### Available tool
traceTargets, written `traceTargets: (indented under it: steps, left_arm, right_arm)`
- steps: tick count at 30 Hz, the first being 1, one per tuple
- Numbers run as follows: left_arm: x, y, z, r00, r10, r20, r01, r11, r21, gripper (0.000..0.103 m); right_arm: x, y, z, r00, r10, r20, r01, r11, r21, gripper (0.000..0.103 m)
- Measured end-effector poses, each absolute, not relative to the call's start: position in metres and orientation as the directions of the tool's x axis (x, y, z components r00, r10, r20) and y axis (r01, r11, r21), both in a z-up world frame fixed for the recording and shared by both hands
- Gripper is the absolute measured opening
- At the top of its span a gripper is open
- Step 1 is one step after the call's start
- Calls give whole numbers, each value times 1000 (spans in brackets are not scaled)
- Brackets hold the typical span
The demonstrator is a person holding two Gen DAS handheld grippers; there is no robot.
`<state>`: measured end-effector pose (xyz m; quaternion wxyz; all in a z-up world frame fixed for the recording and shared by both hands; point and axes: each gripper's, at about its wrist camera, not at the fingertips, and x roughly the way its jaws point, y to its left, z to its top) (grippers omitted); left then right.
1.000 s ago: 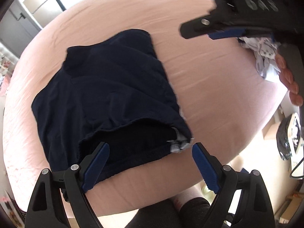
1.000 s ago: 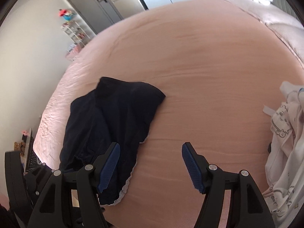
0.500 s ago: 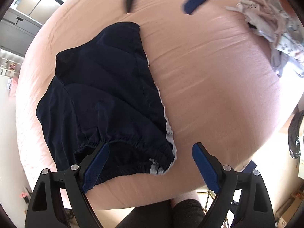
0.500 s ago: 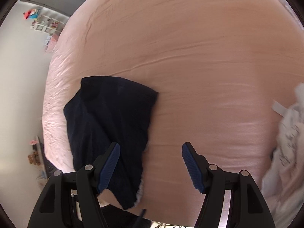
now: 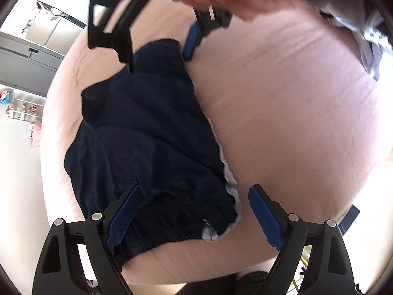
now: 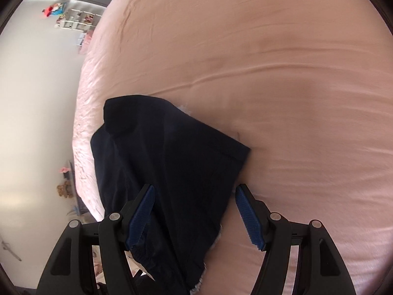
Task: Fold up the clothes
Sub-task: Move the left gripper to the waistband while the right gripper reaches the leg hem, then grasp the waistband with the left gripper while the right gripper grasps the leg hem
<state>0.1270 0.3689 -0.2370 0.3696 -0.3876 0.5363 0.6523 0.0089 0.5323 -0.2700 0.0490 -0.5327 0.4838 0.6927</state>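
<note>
Dark navy shorts [image 5: 152, 142] with a white-trimmed edge lie flat on the pink bed [image 5: 282, 113]. My left gripper [image 5: 194, 217] is open, its fingers on either side of the elastic waistband near the bed's front edge. My right gripper [image 6: 194, 217] is open above the shorts [image 6: 169, 172], over their leg-hem end. It also shows in the left wrist view [image 5: 159, 46] at the far end of the shorts, held by a hand. Neither gripper holds any cloth.
A pile of white and grey patterned clothes [image 5: 366, 39] lies at the bed's right edge. Grey cabinets [image 5: 22, 59] and a shelf with toys [image 6: 73, 19] stand by the wall beyond the bed. The person's dark-clad legs [image 5: 245, 282] are at the front edge.
Both grippers have moved in over the shorts. The right gripper swung left and down to the leg end, and the left gripper came closer to the waistband. Both stayed open.
</note>
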Motion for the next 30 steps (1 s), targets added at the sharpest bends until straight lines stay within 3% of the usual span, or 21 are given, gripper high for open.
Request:
traceTargets:
  steps: [4,8,12,23,30]
  left_arm:
    - [120,377,-231,-448,93,-889,-890,-141,434,89]
    - [115,377,-223,-348,156,-924,-932,-159,324,89]
    - [106,380,-238,-276,101,-956,-951,-171,256,89]
    - [75,372,-255,-120,70,-990,-960,-264,98,90]
    - [74,367,-252,-168,81,-982,-951,-276,140,88]
  right_arm:
    - [4,535,-272,-399,-468,-789,-605,-512,610,68]
    - [-3,538,-276,-358,-494,-792,-619,-510,598,68]
    - [-6,549,-285,-373,-561,-739,-646,-415,641,80]
    - [-2,548,-280,-407,-526,-747,-641,-418,644,81]
    - [11,555,-281,-467,-523,-713,-624,-377,685,76]
